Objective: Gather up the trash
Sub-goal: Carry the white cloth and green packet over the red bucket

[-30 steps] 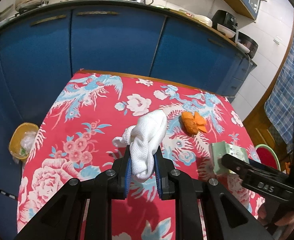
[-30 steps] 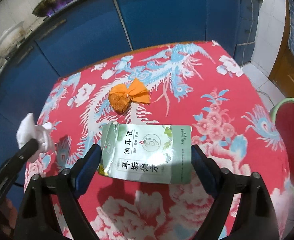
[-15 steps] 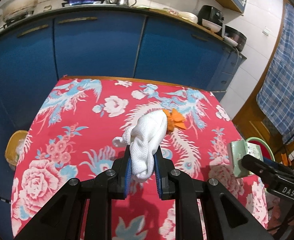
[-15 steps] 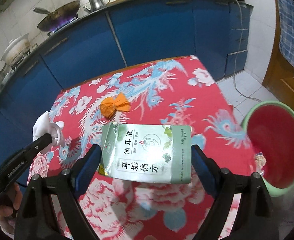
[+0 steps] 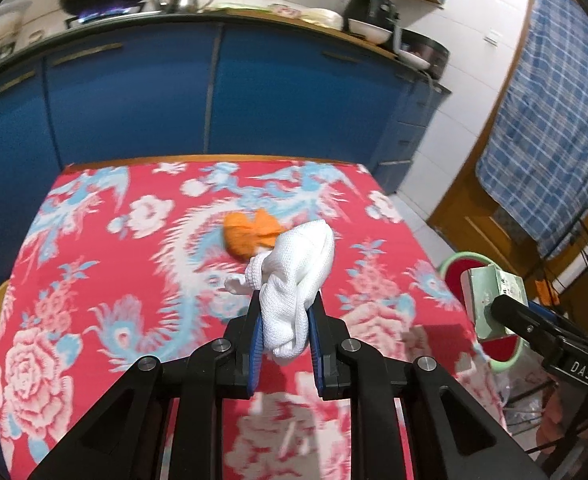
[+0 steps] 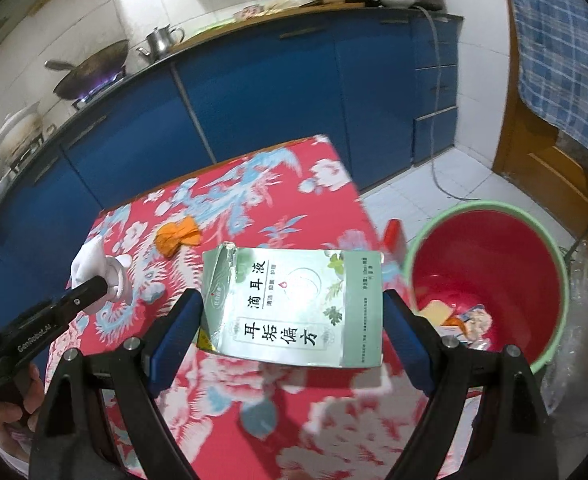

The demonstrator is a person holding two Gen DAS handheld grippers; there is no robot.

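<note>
Now both pieces of trash are held above the tabletop, short of the bucket.

The green box (image 6: 294, 304) sits crosswise between the right gripper's (image 6: 290, 320) jaws, which clamp its two short ends, so its long axis runs from jaw to jaw. The red bucket (image 6: 490, 210) stands on the floor just right of and beyond those jaws, past the edge of the tabletop (image 6: 254, 412); the right hand looks the nearer to it. The left gripper (image 5: 286, 340) has its jaws closed tight on a white cloth wad (image 5: 294, 280) that sticks up out of them. An orange scrap (image 5: 250, 236) lies on the tabletop ahead of the left jaws, not yet collected.
</note>
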